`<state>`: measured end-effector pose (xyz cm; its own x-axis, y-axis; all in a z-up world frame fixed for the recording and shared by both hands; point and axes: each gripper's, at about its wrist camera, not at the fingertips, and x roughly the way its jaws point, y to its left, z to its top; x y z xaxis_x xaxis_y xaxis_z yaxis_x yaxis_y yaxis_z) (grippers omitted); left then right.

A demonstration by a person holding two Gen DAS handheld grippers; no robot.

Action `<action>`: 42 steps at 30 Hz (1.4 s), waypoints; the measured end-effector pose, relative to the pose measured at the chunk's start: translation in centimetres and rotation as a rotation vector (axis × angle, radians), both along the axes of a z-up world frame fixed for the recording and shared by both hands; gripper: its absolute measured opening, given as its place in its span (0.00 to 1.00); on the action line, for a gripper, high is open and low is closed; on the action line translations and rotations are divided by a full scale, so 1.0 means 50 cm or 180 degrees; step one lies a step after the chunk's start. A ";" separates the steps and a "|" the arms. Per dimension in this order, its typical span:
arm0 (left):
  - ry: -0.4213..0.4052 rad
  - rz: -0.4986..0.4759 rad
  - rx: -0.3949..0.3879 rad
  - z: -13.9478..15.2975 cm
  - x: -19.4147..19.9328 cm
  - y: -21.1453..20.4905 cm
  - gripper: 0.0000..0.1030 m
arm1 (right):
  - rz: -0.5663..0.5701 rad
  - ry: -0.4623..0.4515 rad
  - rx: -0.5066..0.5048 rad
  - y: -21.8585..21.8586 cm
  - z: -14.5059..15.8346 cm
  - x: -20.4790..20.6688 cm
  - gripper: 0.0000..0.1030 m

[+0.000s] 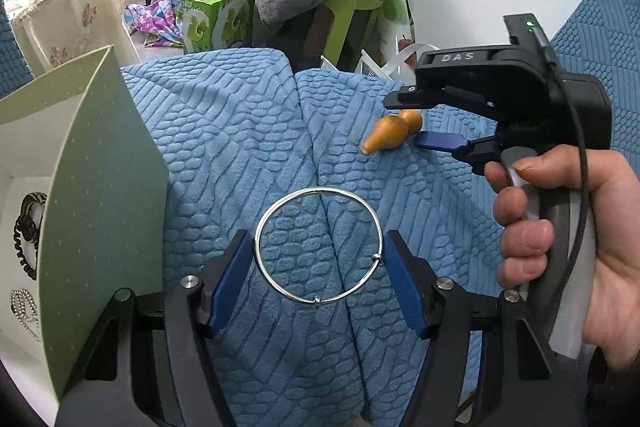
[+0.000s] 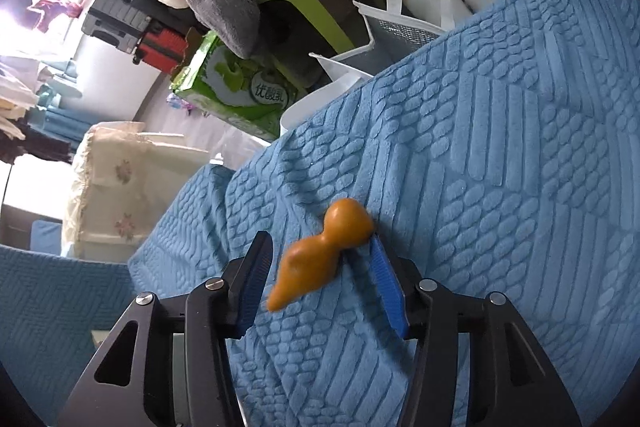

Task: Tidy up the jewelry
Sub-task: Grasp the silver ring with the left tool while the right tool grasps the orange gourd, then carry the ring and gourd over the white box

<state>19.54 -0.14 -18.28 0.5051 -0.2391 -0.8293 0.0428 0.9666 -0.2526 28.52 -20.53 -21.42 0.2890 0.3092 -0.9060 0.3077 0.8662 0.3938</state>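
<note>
A: Entry, bangle first. The silver bangle [image 1: 319,245] is sitting between the blue pads of the left gripper [image 1: 319,267], over the blue textured cover [image 1: 224,131]. Both pads are touching its rim, so the jaws are pinching the bangle across its width.

B: Noting that. And the orange piece?

A: The orange gourd-shaped pendant [image 2: 320,251] is lying on the cover, between the fingers of the right gripper [image 2: 320,271]. Its rounded end is resting against the right-hand pad; the left-hand pad is standing clear of it. The jaws are spread, not clamping. In the left wrist view the pendant [image 1: 394,133] is showing beyond the bangle, just beside a blue fingertip [image 1: 438,141] of the right gripper.

B: Who is holding that tool?

A: A hand [image 1: 560,247] is wrapping around its grey handle at the right edge.

B: Anything to the left?

A: A pale green box [image 1: 100,195] is standing open beside the left gripper. Inside, a dark coiled band [image 1: 28,227] and a beaded chain [image 1: 24,307] are lying on its white floor.
</note>
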 end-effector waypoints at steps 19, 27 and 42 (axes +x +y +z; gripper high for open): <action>-0.0014 0.0011 -0.0109 0.011 0.003 0.008 0.65 | 0.0919 -0.0223 -0.0780 0.056 0.050 -0.053 0.25; -0.0033 -0.0011 -0.0120 0.021 -0.002 0.009 0.65 | 0.1165 -0.0272 -0.1065 0.030 0.067 -0.131 0.25; 0.0053 -0.0102 -0.0085 0.062 -0.033 0.005 0.65 | 0.1135 -0.0440 -0.0974 0.008 0.127 -0.261 0.25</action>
